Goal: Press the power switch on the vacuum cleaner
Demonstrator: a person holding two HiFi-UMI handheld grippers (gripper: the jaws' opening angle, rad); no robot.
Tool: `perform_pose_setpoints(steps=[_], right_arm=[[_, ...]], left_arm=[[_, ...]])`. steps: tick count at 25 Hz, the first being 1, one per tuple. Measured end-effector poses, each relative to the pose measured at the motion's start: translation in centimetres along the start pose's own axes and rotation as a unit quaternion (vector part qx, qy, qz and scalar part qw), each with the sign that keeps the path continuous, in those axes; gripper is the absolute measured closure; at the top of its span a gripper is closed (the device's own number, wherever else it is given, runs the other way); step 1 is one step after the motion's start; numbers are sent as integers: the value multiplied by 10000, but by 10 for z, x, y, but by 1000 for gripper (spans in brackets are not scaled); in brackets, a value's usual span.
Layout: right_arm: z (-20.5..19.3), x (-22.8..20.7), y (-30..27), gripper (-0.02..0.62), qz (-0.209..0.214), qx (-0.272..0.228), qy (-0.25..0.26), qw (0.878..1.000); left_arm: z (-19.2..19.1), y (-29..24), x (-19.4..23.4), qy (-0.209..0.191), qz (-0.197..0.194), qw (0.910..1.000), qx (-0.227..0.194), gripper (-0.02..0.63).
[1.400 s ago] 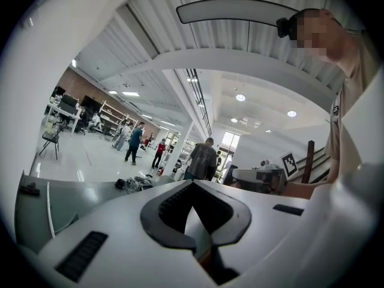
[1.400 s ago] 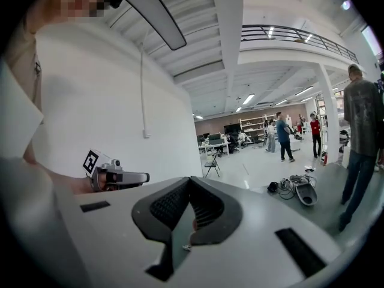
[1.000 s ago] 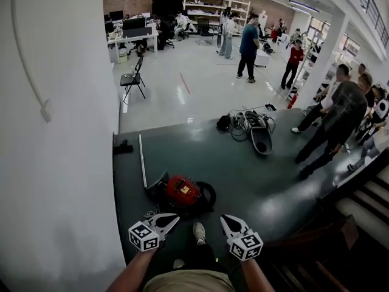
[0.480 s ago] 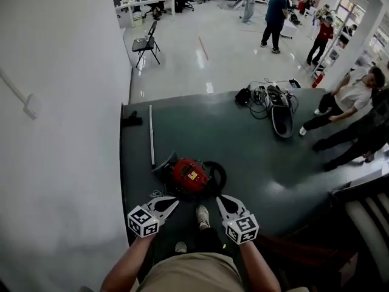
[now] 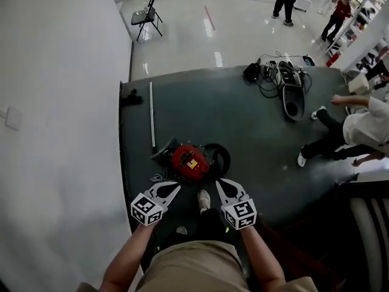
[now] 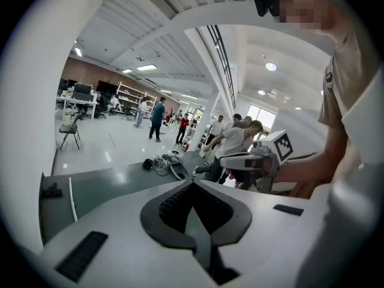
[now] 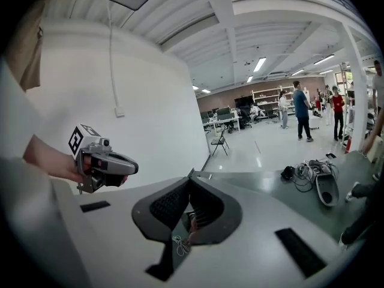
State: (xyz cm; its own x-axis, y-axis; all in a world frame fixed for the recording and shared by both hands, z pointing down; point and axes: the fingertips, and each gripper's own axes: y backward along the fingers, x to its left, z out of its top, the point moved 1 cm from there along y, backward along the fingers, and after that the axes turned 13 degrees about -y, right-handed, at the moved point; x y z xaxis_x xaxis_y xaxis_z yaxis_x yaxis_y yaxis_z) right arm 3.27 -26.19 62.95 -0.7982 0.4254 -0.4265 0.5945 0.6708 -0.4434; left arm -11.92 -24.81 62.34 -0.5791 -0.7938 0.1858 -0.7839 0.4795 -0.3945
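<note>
The vacuum cleaner (image 5: 189, 161) is red and black and lies on a dark green mat (image 5: 255, 139), just ahead of my feet. Both grippers hover side by side on its near side, a little above it and not touching. My left gripper (image 5: 175, 188) points at its left end with its jaws shut and empty. My right gripper (image 5: 219, 183) points at its right end, also shut and empty. In the right gripper view a sliver of red body and a coiled white cord (image 7: 179, 243) show through the gap behind the jaw tips (image 7: 191, 174). I cannot make out the power switch.
A metal tube (image 5: 152, 117) and a black nozzle (image 5: 129, 97) lie on the mat's left side by the white wall. A second vacuum with tangled cables (image 5: 289, 84) sits at the far right. A person's legs (image 5: 331, 140) reach onto the mat's right edge. Stairs (image 5: 364, 224) drop at the right.
The head view has tipped further down and moved closer to the vacuum. Both grippers came forward and lower toward it, staying shut. People at the right have shifted.
</note>
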Motion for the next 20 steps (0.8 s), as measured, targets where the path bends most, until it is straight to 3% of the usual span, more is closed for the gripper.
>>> perform_pose_setpoints(steps=[5, 10, 15, 20], right_arm=[[-21, -44, -39, 583, 141, 345, 106, 9992], [-67, -81, -99, 583, 56, 838, 247, 9962], [-124, -110, -157, 583, -65, 1172, 205, 9929], [-198, -147, -214, 584, -330, 1591, 20, 9867]], left_arm=[[-24, -46, 24, -35, 256, 9994, 213, 606], [-62, -85, 60, 8, 607, 9978, 283, 606], [-124, -115, 105, -103, 1090, 9931, 428, 606], [-198, -138, 135, 165, 1064, 9909, 809, 606]])
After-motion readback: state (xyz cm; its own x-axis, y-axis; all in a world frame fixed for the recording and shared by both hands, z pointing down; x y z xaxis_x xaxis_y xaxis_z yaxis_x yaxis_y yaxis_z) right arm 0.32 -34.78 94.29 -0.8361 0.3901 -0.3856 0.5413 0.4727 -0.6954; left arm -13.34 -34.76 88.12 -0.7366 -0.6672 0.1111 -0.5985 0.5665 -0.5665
